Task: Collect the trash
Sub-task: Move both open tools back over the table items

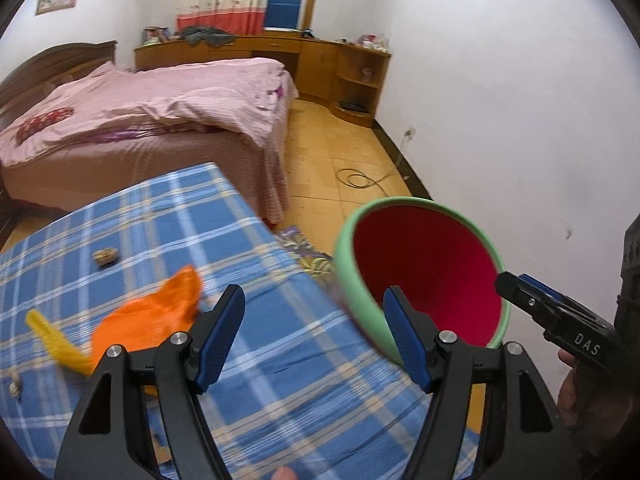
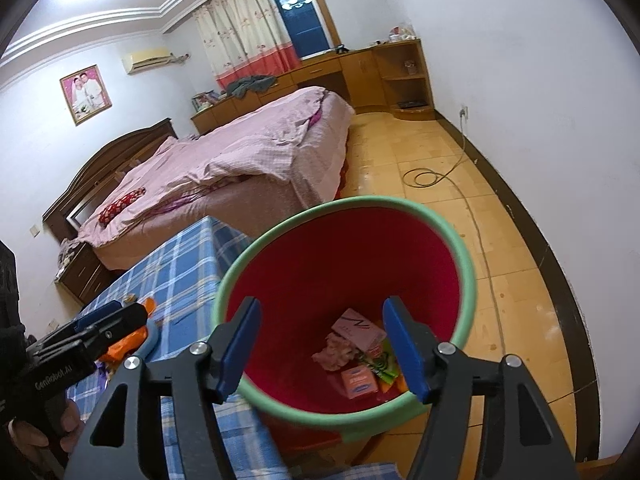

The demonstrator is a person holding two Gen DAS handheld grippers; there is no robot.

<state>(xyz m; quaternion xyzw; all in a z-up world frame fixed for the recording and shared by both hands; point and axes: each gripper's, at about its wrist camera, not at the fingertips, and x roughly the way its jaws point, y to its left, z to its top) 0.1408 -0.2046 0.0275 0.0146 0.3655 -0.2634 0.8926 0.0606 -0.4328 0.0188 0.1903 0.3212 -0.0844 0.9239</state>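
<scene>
A red trash bin with a green rim (image 1: 432,268) (image 2: 348,280) stands on the floor beside the table with the blue plaid cloth (image 1: 168,240) (image 2: 184,268). In the bin lie a pink box (image 2: 358,330), a crumpled pink tissue (image 2: 334,354), a small pink packet (image 2: 359,382) and green and orange wrappers (image 2: 380,366). On the cloth lie an orange wrapper (image 1: 152,320) (image 2: 128,342), a yellow scrap (image 1: 56,340) and a brown crumpled bit (image 1: 106,257). My left gripper (image 1: 314,340) is open and empty over the table edge. My right gripper (image 2: 324,344) is open and empty above the bin.
A bed with pink bedding (image 1: 140,112) (image 2: 240,156) stands behind the table. A wooden desk unit (image 1: 312,64) lines the far wall. A coiled cable (image 1: 358,179) (image 2: 428,178) lies on the tiled floor. A small shell-like bit (image 1: 15,384) lies at the cloth's left edge.
</scene>
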